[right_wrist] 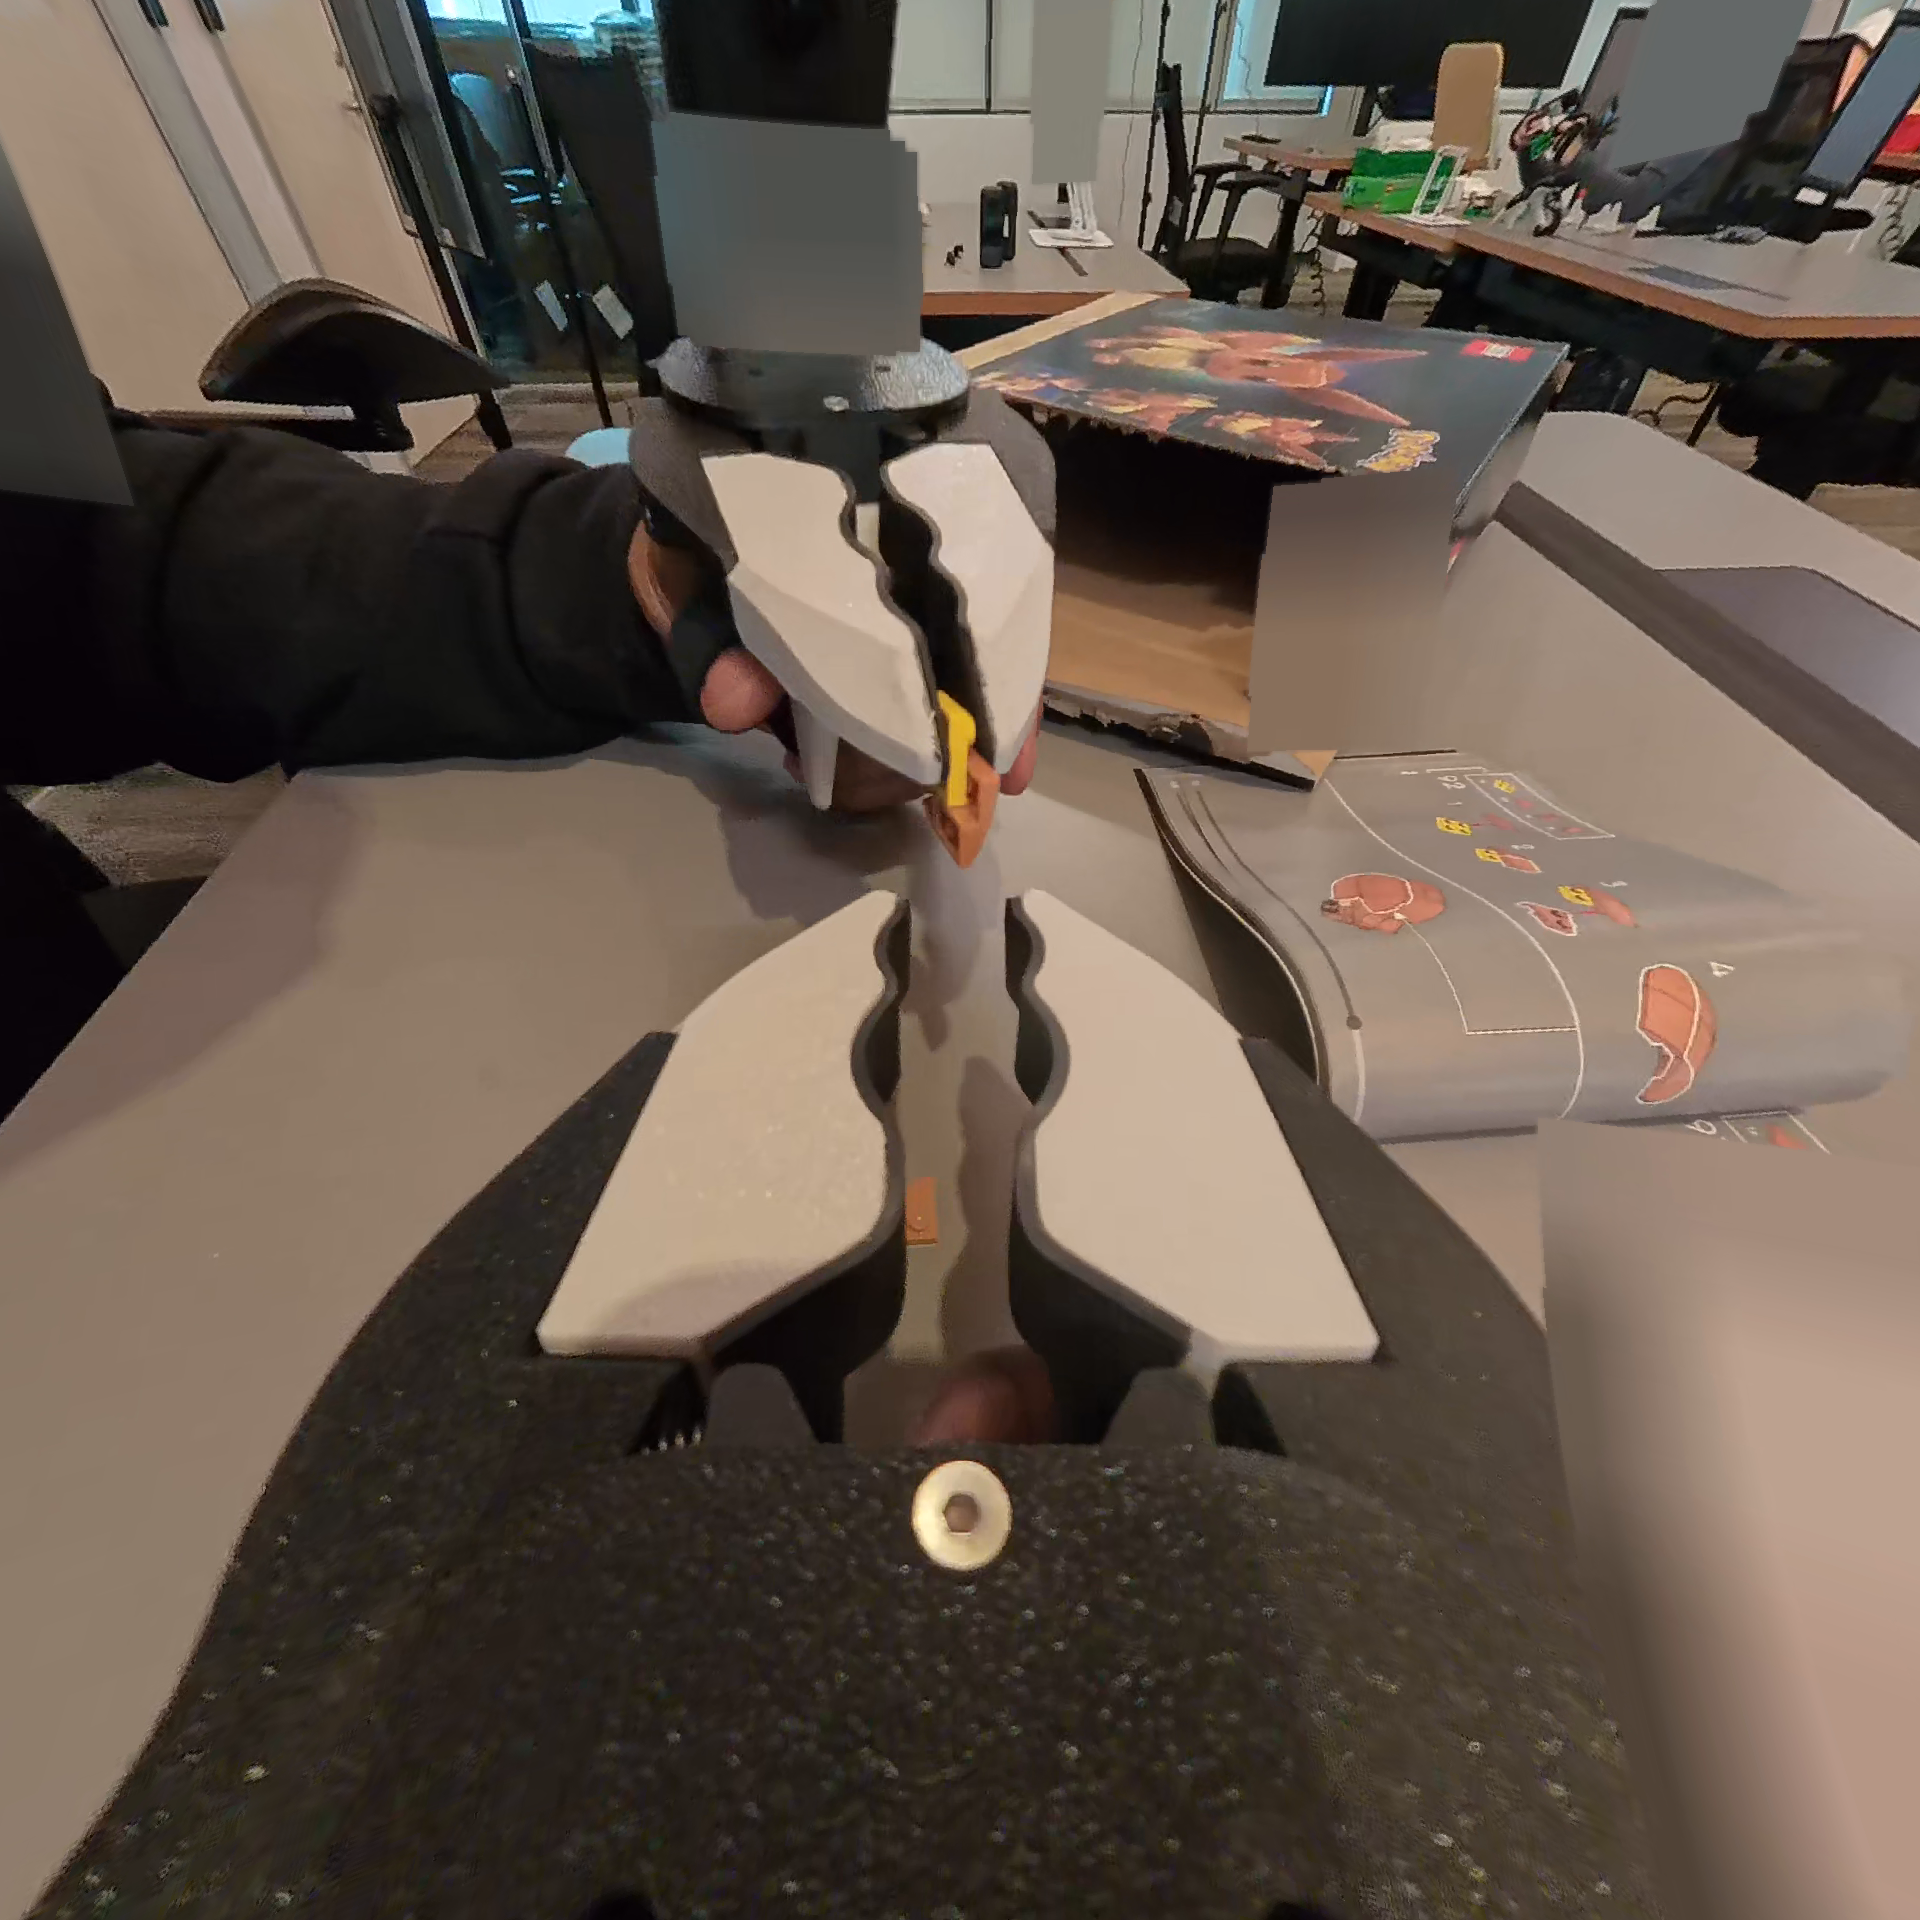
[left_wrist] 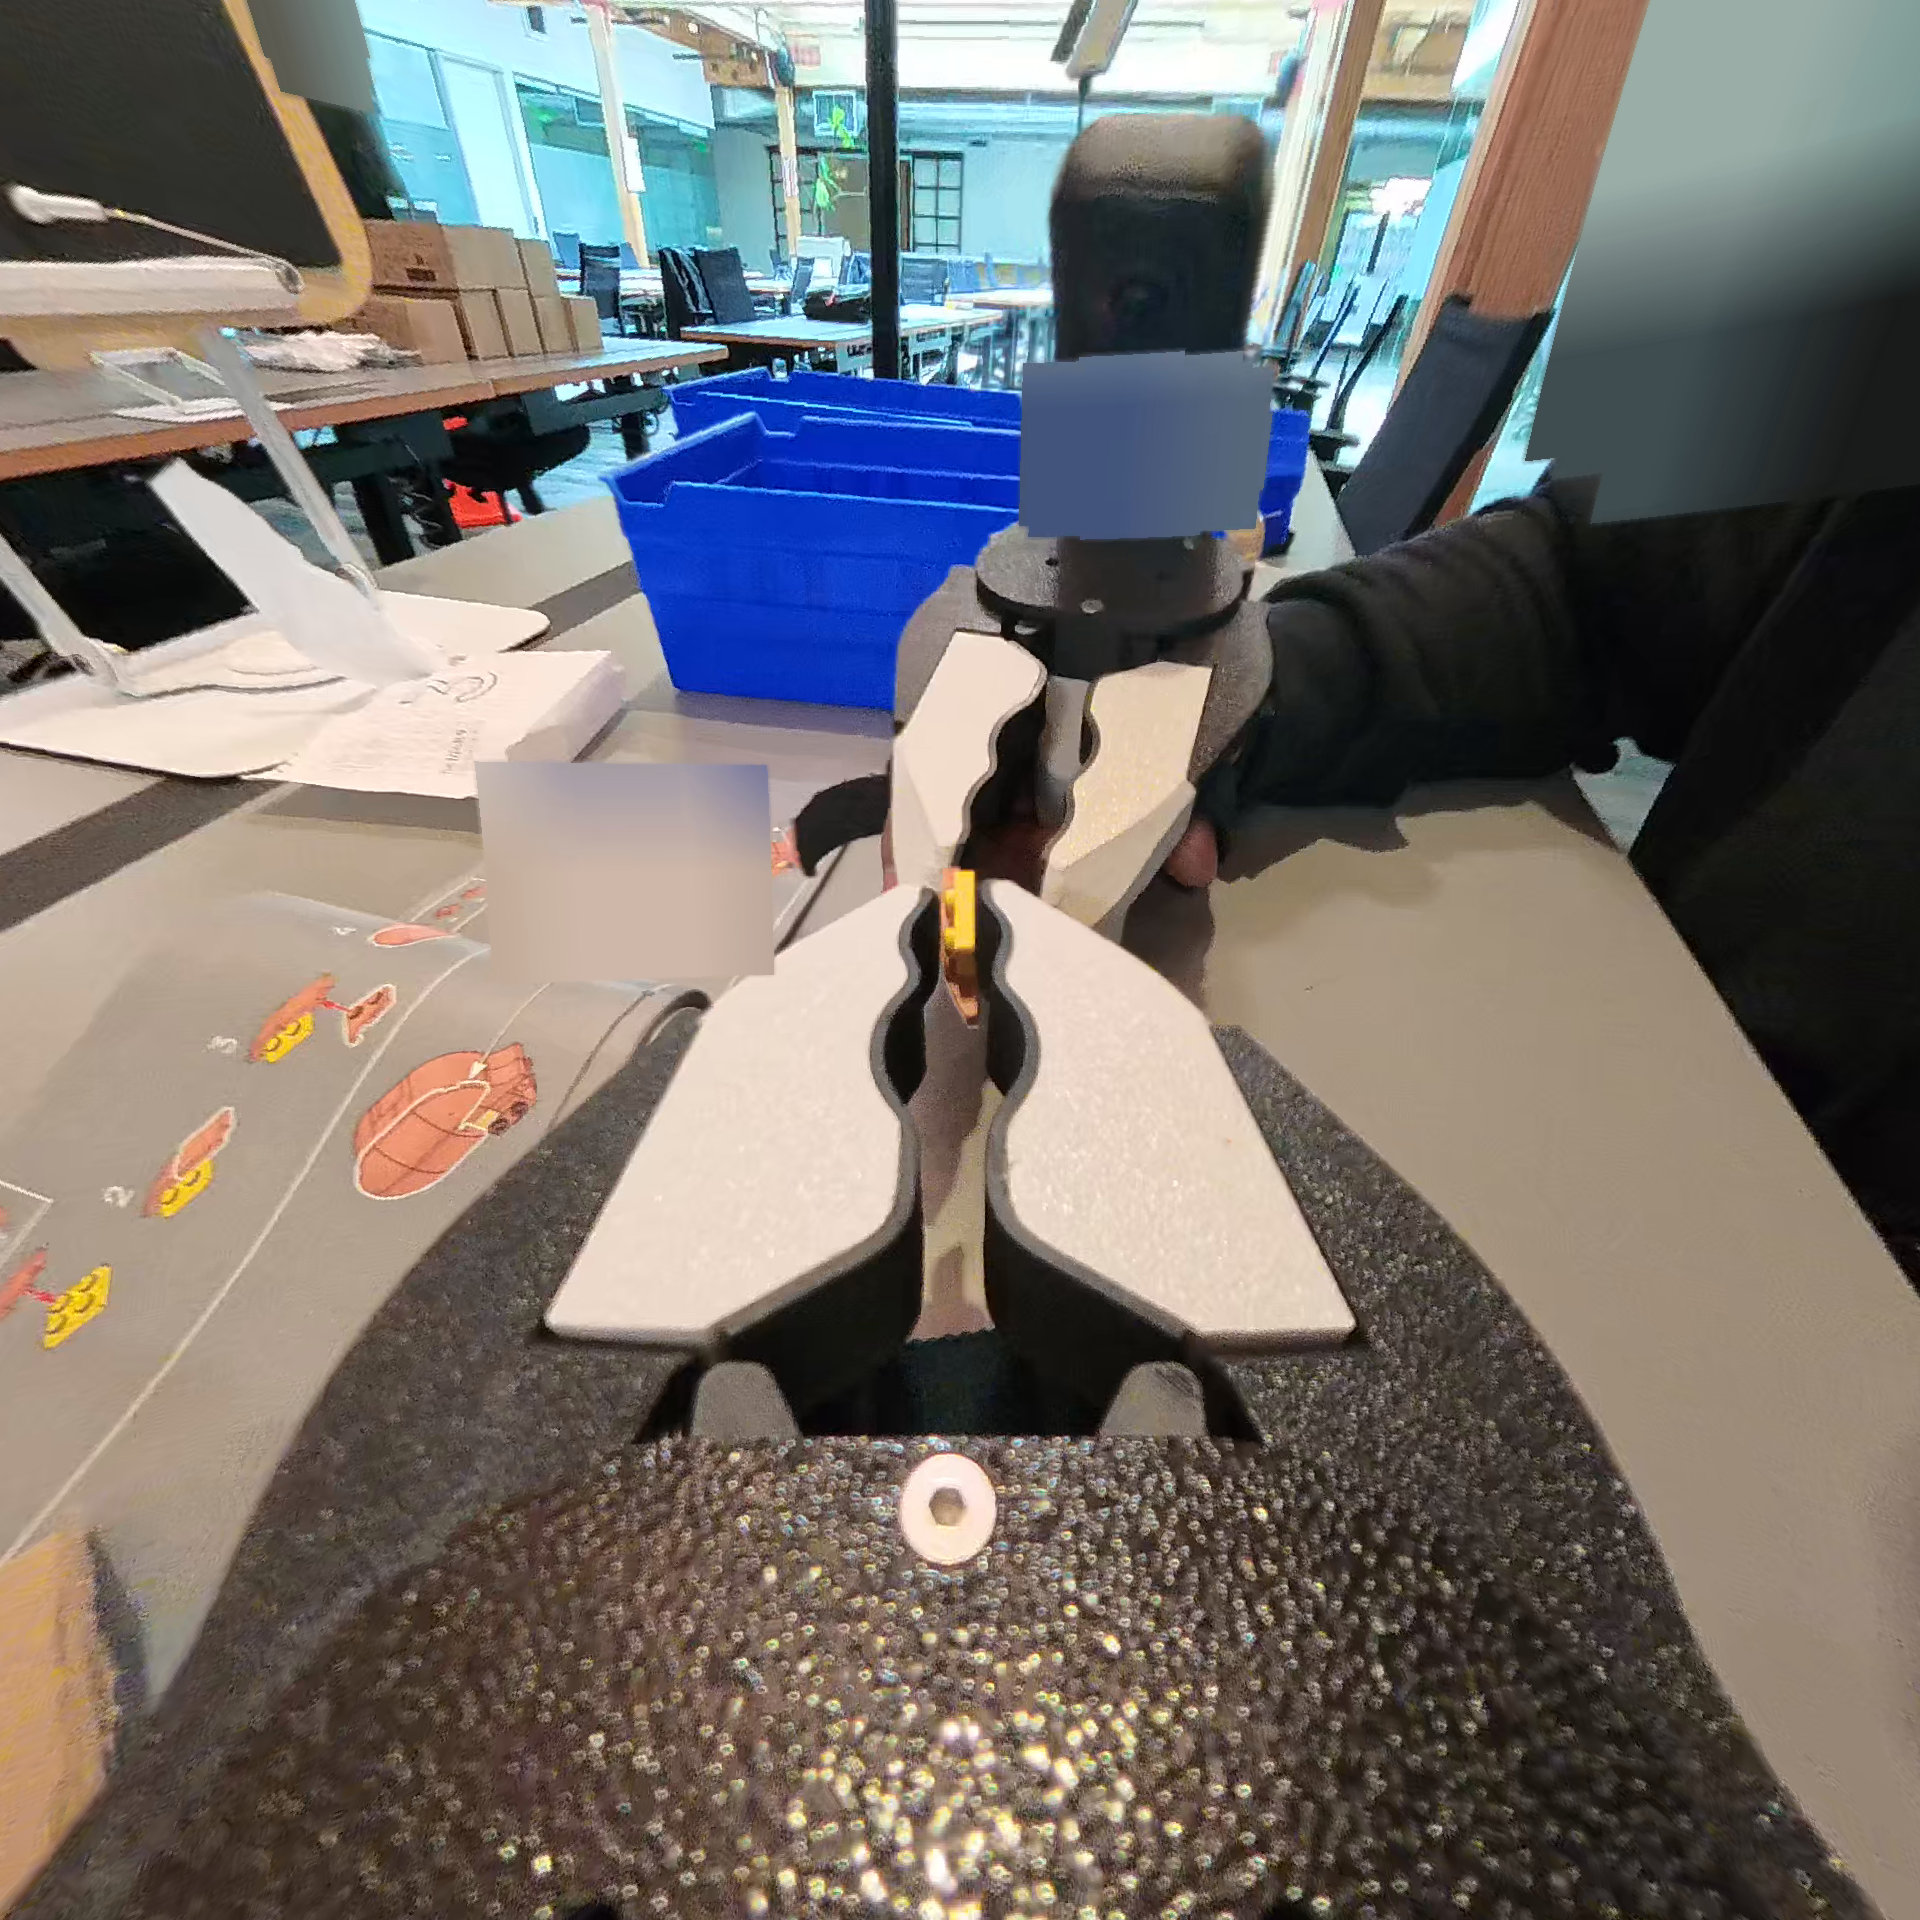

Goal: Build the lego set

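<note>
Blurred over by grey and blue patches: parts of both camera mounts, a stretch of the tabletop [left_wrist: 1455, 1039] and the far corners of the room. Cut off at 9 o'clock in the left wrist view, an open instruction booklet [left_wrist: 312, 1091], its diagrams too small to read in detail; seen again at 3 o'clock in the right wrist view, lying flat beside a torn-open cardboard box [right_wrist: 1299, 499] whose inside stays in shadow. Clamped between the fingers [left_wrist: 810, 1091] of the left gripper [left_wrist: 958, 935], a small yellow-and-orange brick assembly [left_wrist: 958, 925], edge-on, yellow part at 12 o'clock and orange part toward the palm; mostly hidden between the pads in that view, plainer in the right wrist view, where the orange end pokes out below the tips, clear of the tabletop. Right gripper [right_wrist: 961, 914] held level just above the tabletop, pointed at the left one, fingers [right_wrist: 790, 1122] slightly parted with only bare grey surface between them, tips close to the assembly but apart from it. Half hidden under its left finger, a small orange piece [right_wrist: 921, 1210] flat on the tabletop. Gloved hand [left_wrist: 1403, 675] wrapped round the right gripper's handle at 2 o'clock, sleeve resting on the tabletop; fingertips of the other hand [right_wrist: 727, 686] barely visible behind the left gripper. Blue bins [left_wrist: 831, 540] stacked at 12 o'clock, partly masked.
</note>
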A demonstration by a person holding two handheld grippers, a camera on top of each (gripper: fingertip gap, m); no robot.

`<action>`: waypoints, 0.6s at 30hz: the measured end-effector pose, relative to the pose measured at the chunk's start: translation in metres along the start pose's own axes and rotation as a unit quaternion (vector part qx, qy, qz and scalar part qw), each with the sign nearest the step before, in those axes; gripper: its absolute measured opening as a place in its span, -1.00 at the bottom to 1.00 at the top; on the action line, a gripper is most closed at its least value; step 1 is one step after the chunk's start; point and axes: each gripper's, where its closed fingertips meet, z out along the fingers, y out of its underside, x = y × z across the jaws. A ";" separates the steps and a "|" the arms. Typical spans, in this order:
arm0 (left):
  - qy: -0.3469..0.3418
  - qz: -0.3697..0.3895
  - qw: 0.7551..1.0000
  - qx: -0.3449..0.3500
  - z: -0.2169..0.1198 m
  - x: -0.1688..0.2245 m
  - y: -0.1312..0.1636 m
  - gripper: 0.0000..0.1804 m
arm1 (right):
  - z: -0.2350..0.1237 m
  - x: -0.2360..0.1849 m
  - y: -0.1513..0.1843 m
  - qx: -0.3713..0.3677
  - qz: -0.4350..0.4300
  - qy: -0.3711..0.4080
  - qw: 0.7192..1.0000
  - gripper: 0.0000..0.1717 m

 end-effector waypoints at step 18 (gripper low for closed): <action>0.017 -0.048 0.999 0.016 0.005 0.004 -0.002 -0.77 | -0.002 0.003 -0.012 0.045 0.074 0.006 0.996 -0.98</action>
